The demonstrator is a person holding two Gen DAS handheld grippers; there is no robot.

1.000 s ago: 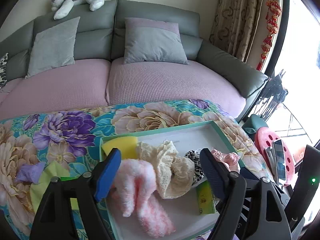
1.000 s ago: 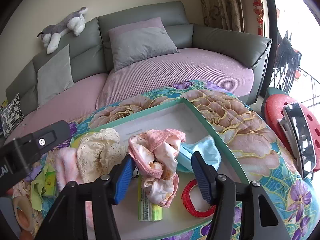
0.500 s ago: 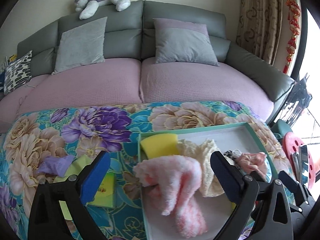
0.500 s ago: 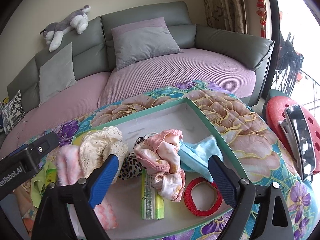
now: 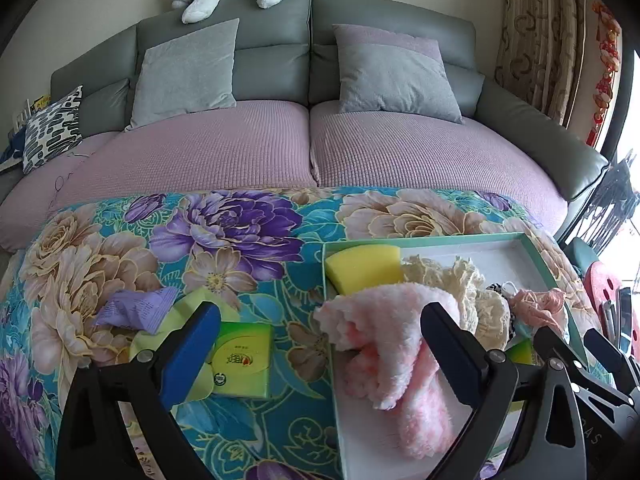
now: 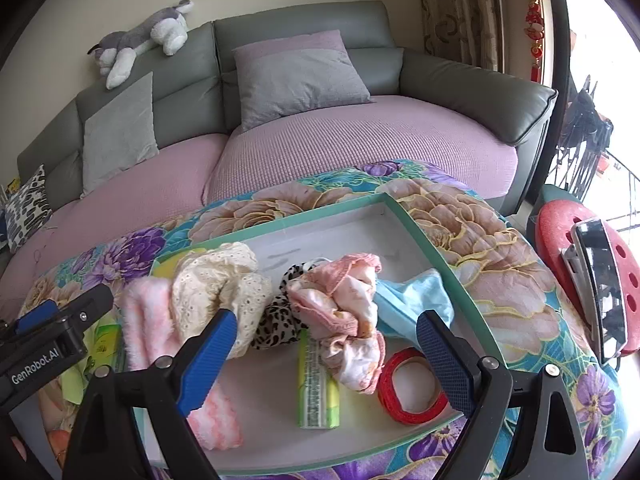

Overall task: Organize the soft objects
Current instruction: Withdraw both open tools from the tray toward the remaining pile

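**Mia:** On the flowery blanket [image 5: 224, 240] sits the big green tray [image 5: 420, 240]. It is the biggest thing here, and most of the soft things are in it.

**Ben:** What is inside?

**Mia:** A fluffy pink towel [image 5: 392, 344] hangs over the tray's near-left edge. Behind it is a cream lace cloth [image 6: 224, 276], then a pink cloth [image 6: 340, 300], a blue cloth [image 6: 412, 300], a yellow sponge [image 5: 362, 266] in the tray's far-left corner, and a small spotted scrunchie [image 6: 280, 320].

**Ben:** What is still outside the tray?

**Mia:** Left of the tray lie a green tissue pack [image 5: 240, 356] and a purple cloth [image 5: 136, 308].

**Ben:** And the grabbers?

**Mia:** The left gripper [image 5: 320, 344] has its jaws wide apart, holding nothing. The right gripper [image 6: 326, 340] is wide apart too, over the pink cloth, not squeezing it.

**Ben:** What next?

**Mia:** I think the left one should go to the purple cloth. Come down over its middle, pinch the thick bunched part, and lift slowly so it does not slip.
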